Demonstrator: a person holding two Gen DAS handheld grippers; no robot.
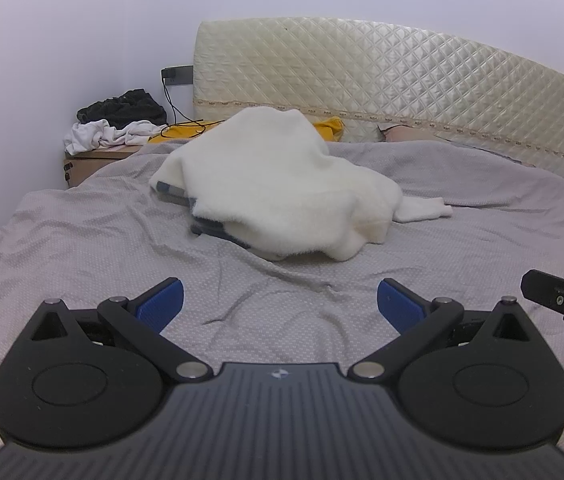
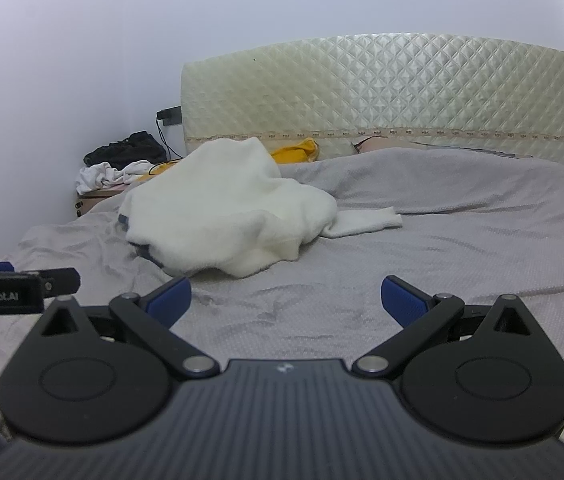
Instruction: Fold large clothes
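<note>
A large fluffy white garment (image 1: 277, 184) (image 2: 225, 216) lies in a loose heap on the grey bed (image 1: 81, 240) (image 2: 462, 248), one sleeve trailing to the right. A dark blue-grey item peeks out under its left edge. My left gripper (image 1: 279, 304) hovers open over the sheet in front of the heap, nothing between its blue pads. My right gripper (image 2: 286, 300) is open too, equally short of the garment. Each gripper shows at the edge of the other's view: the right one (image 1: 562, 300), the left one (image 2: 21, 284).
A quilted cream headboard (image 1: 382, 80) backs the bed. A wooden nightstand (image 1: 89, 160) at the far left holds black and white clothes, with a cable to a wall socket. A yellow item (image 2: 294, 152) and a pinkish pillow (image 2: 378, 144) lie by the headboard.
</note>
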